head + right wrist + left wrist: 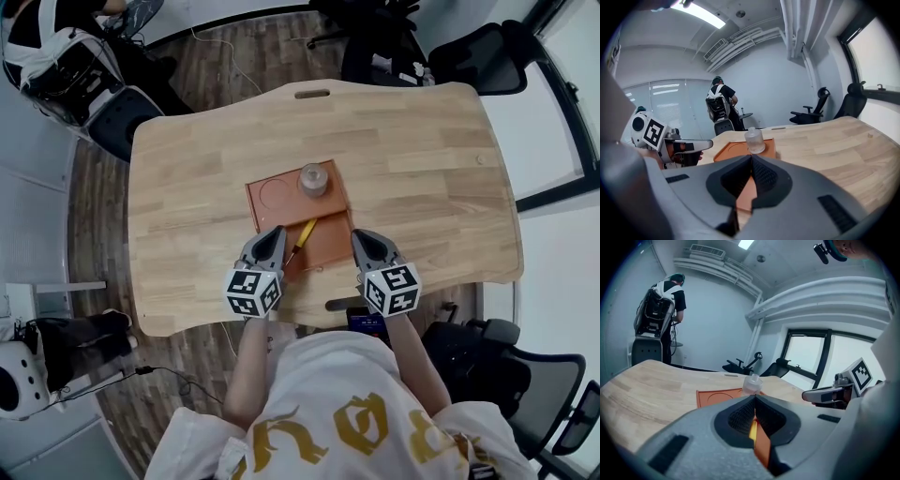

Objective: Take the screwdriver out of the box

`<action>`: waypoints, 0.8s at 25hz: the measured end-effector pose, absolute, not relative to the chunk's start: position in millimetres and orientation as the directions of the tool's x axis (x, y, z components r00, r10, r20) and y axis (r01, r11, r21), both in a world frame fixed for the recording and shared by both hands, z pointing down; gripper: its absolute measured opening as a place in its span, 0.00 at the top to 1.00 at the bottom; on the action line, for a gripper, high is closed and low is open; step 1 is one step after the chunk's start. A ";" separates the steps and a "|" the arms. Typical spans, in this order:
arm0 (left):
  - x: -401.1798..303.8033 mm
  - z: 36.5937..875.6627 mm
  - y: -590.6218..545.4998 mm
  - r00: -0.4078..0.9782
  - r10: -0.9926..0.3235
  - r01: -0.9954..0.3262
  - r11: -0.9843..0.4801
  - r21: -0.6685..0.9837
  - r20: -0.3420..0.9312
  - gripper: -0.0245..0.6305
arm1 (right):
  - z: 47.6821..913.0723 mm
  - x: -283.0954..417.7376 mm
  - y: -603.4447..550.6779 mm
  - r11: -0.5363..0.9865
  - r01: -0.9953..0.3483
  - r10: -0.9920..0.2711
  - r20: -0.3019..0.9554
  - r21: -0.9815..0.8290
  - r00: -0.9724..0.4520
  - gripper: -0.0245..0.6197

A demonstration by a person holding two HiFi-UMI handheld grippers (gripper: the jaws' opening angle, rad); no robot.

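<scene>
An orange box [330, 240], a shallow tray, lies in the middle of the wooden table [422, 187]. A screwdriver [302, 239] with a yellow handle lies slanted in its near half. A small clear bottle [313, 180] stands in the far right corner. My left gripper [277, 232] hovers at the box's near left edge with its jaws shut and nothing between them. The yellow handle [753, 429] shows just beyond them, behind the left gripper [754, 398]. My right gripper [357, 235] sits at the near right edge, also shut and empty. The right gripper [751, 157] faces the bottle [754, 140].
A round recess [277, 193] marks the box's far left part. Office chairs [487, 56] stand beyond the table's far edge. A person with a backpack rig [661, 310] stands at the back of the room. The table's near edge [342, 304] has a handle slot.
</scene>
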State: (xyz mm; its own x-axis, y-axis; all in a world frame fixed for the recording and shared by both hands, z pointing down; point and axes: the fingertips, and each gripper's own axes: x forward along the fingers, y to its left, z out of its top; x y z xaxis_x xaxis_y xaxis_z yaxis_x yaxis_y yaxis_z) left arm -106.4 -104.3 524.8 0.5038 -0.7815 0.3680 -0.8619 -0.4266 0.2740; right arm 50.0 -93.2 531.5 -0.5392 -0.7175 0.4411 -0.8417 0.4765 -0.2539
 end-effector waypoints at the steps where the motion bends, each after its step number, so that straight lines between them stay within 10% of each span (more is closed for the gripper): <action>1: -105.2 523.3 -105.2 0.506 -0.780 -0.861 -0.431 0.269 0.369 0.95 | 531.1 52.0 -94.7 0.473 -0.843 -0.719 0.440 -0.257 -0.538 0.95; 20: -86.7 579.2 -102.7 0.523 -0.654 -0.851 -0.436 0.292 0.547 0.95 | 558.6 42.4 -102.8 0.493 -0.826 -0.665 0.494 -0.274 -0.560 0.95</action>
